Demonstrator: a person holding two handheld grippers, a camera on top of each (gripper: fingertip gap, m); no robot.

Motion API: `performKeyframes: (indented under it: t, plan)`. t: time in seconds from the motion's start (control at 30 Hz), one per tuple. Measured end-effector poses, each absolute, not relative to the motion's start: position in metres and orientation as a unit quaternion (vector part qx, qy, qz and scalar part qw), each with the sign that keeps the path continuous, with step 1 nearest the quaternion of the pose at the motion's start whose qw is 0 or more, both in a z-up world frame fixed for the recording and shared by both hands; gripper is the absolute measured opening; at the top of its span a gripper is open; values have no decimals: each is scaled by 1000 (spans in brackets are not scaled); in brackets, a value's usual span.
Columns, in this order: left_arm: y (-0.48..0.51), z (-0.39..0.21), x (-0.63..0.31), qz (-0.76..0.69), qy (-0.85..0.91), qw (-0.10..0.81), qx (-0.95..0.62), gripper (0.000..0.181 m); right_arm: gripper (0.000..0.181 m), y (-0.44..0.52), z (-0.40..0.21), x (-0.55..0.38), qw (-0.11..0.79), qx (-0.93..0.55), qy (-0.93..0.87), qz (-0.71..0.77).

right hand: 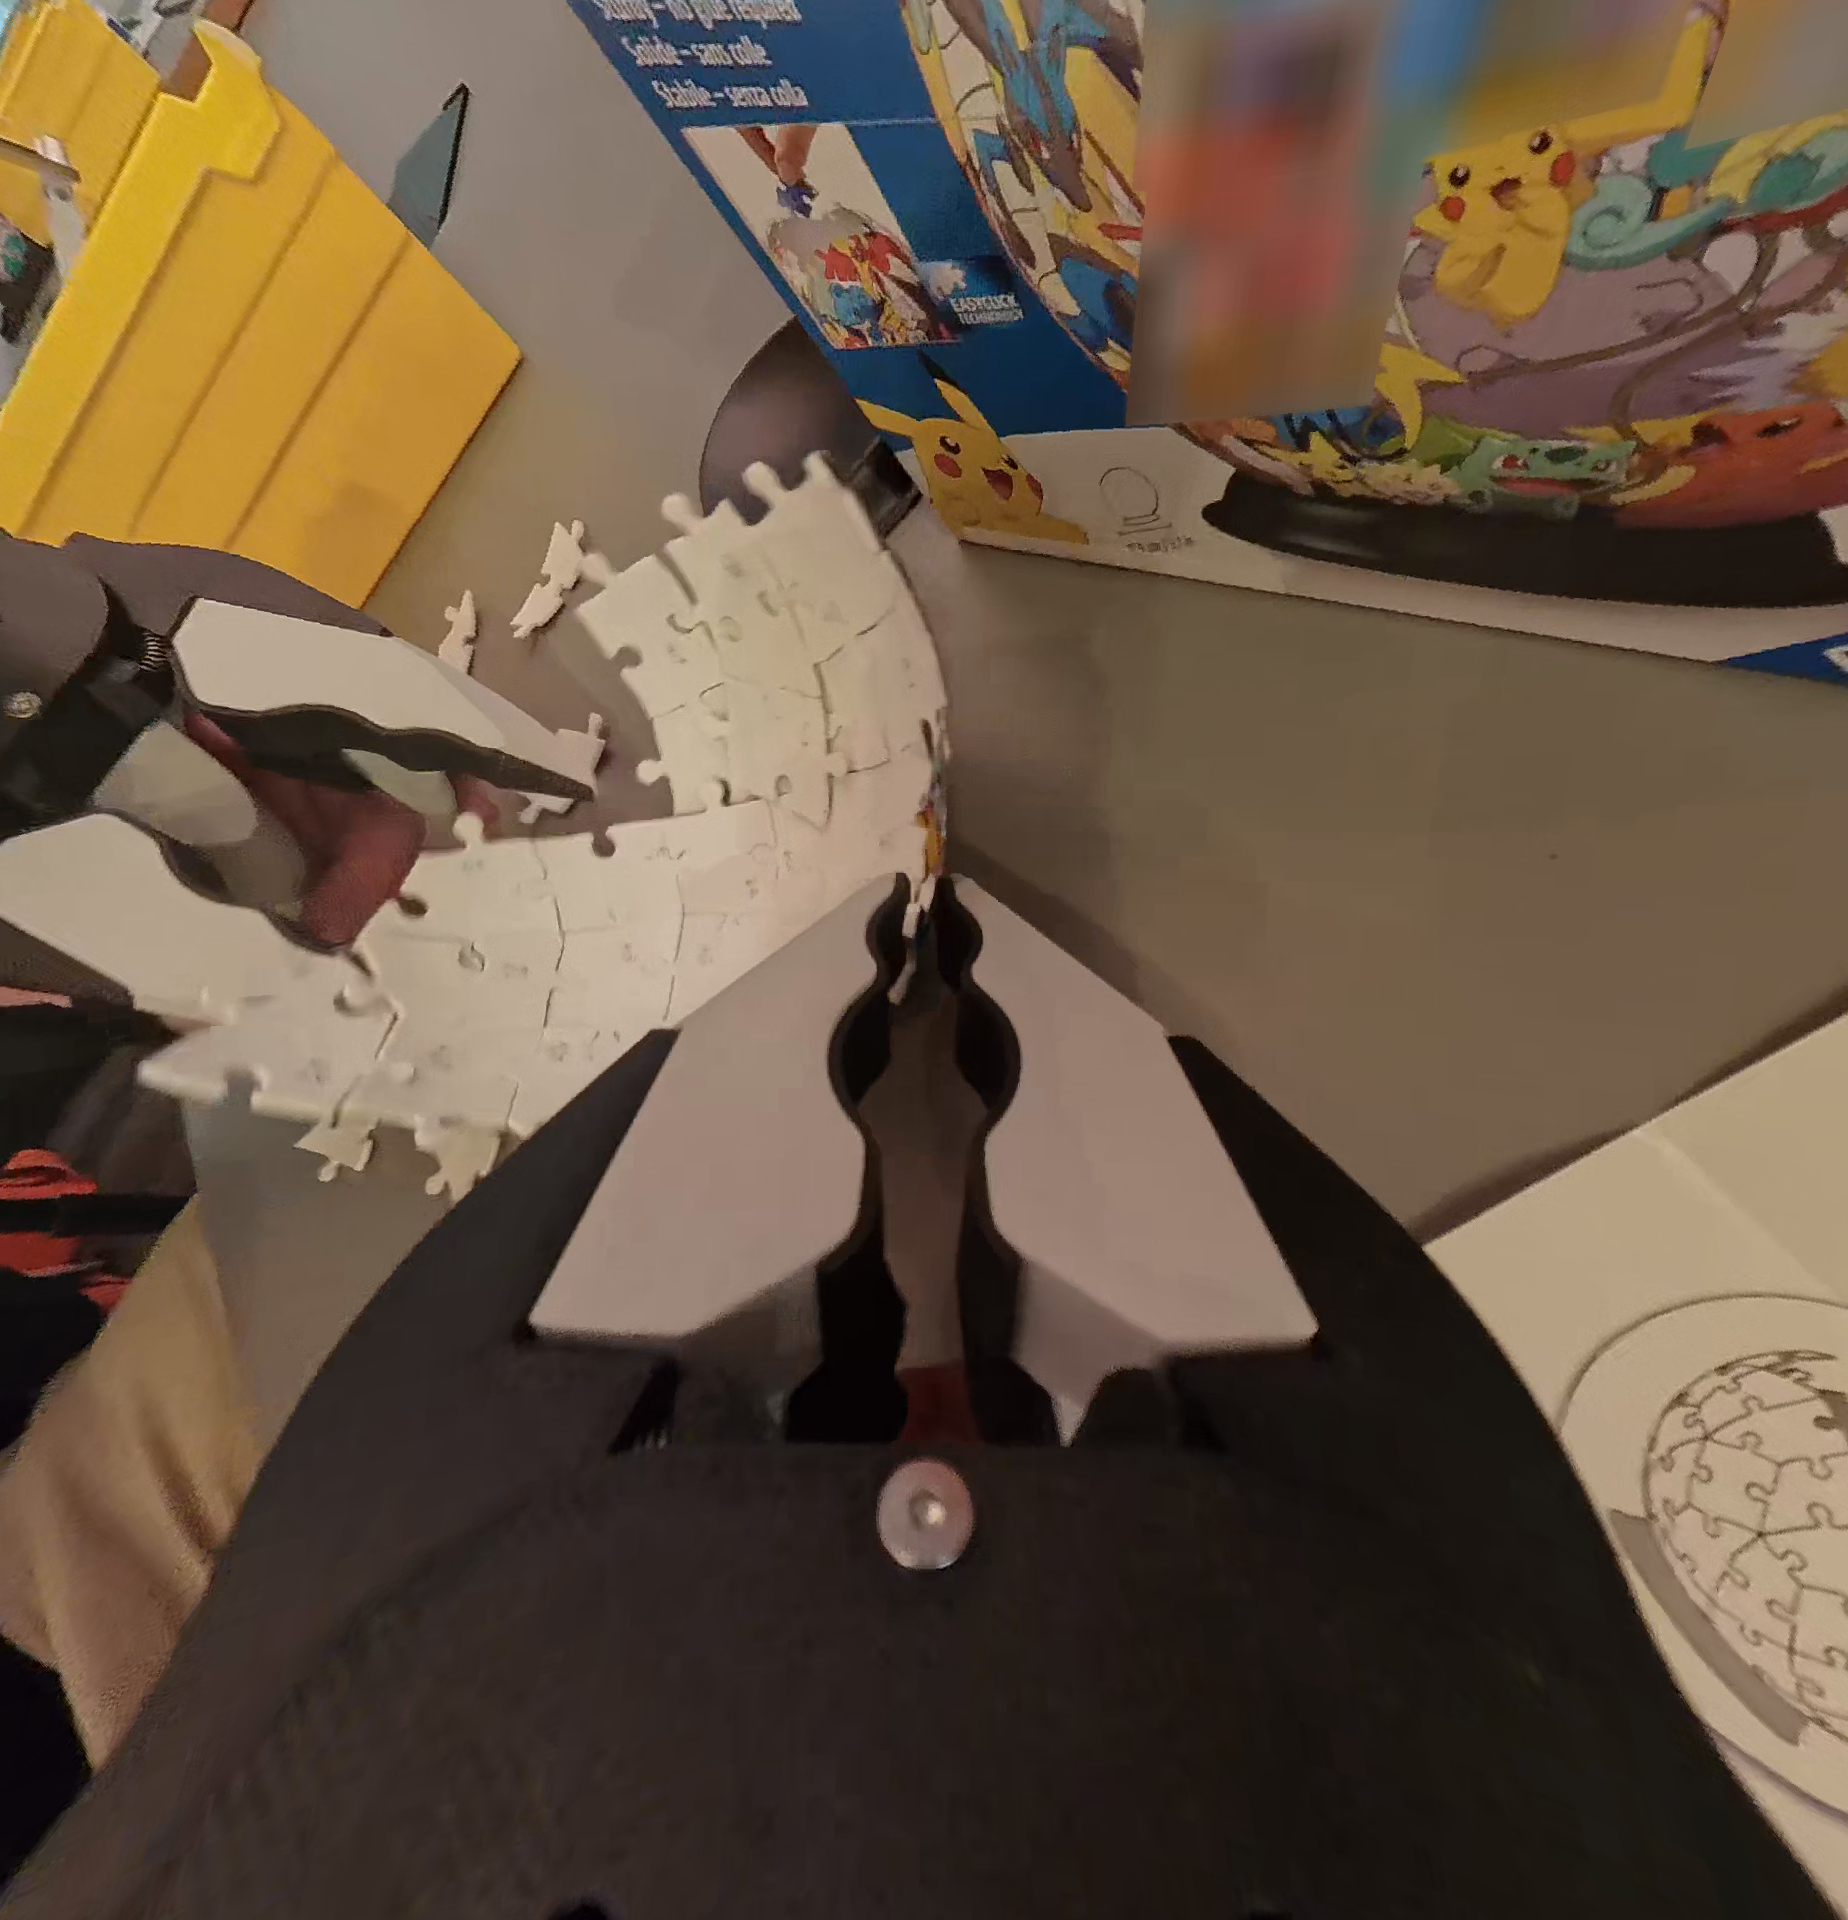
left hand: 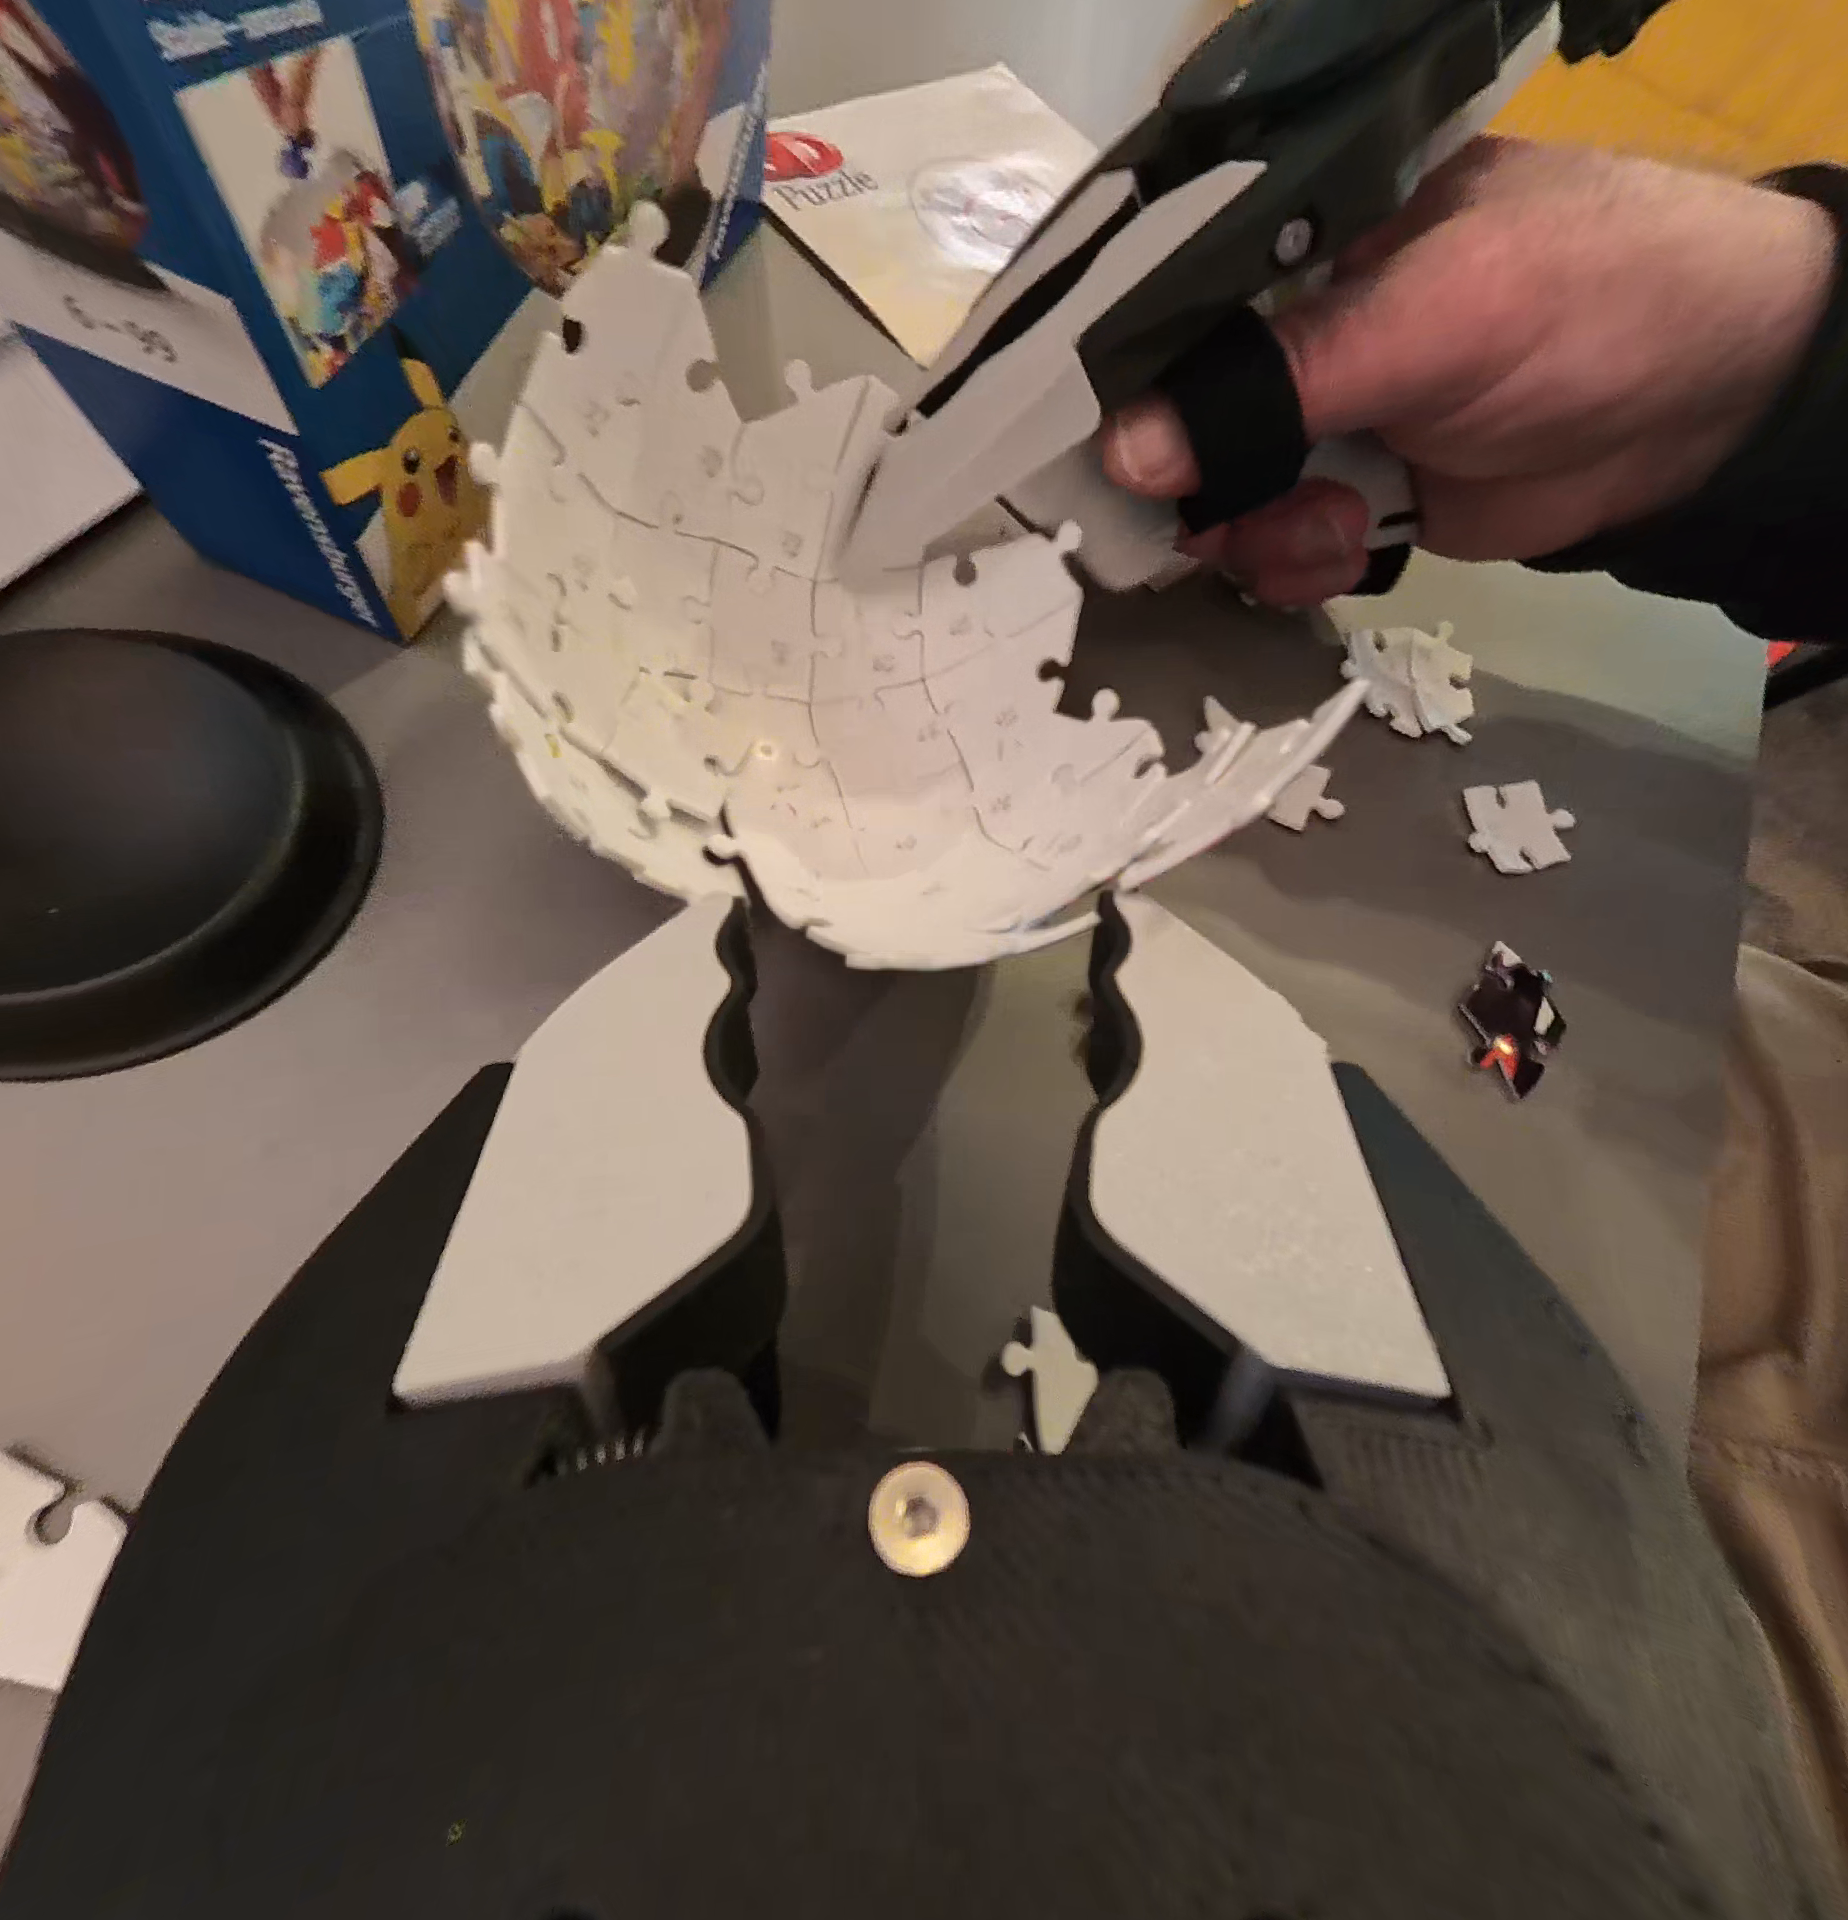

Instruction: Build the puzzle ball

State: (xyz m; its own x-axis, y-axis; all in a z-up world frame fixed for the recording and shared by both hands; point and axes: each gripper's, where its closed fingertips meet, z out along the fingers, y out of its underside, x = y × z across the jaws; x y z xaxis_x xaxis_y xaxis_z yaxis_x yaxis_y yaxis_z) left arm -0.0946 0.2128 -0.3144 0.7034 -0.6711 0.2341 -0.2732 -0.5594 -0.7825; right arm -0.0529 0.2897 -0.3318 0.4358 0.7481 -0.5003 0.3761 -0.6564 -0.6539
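Grey counter, matte, carries: black round stand at left; blue puzzle box upright behind it; white instruction sheet at far edge, flat. Loose white puzzle pieces face down at right, near counter's edge; one dark printed piece face up just beside them. Further white piece at near left corner. Yellow bin beyond.

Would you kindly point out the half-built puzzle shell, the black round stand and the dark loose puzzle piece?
half-built puzzle shell (left hand: 795,665): left wrist view, white inner surface.
black round stand (left hand: 120,852): left wrist view, its hollow middle.
dark loose puzzle piece (left hand: 1512,1023): left wrist view, its printed face.
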Motion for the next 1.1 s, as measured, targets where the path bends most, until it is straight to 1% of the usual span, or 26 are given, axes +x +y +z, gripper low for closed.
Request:
performKeyframes:
  t: [0.2,0.37,0.5,0.6,0.7,0.87,0.93,1.0,1.1]
  plan:
    - [199,-289,-104,-329,280,385,-815,65,1,298,-311,-48,301,-795,-384,360]
    - [206,-277,-130,-308,248,423,-815,63,0,299,-288,-49,380,-758,-447,286]
    - [214,-273,-137,-284,234,449,-814,64,0,293,-258,-55,456,-704,-497,224]
    - [216,-276,-140,-268,235,453,-817,64,1,286,-236,-57,517,-644,-543,152]
    - [216,-275,-140,-256,245,457,-816,63,1,283,-223,-56,554,-600,-572,75]
    - [214,-281,-137,-233,262,452,-820,62,0,277,-217,-57,585,-542,-603,1]
    - [213,-280,-134,-232,268,452,-818,62,1,277,-220,-58,570,-560,-601,15]
    - [214,-278,-132,-235,268,455,-816,62,0,279,-218,-56,577,-548,-606,-3]
    - [214,-276,-130,-235,267,459,-814,61,1,281,-219,-54,558,-584,-587,50]
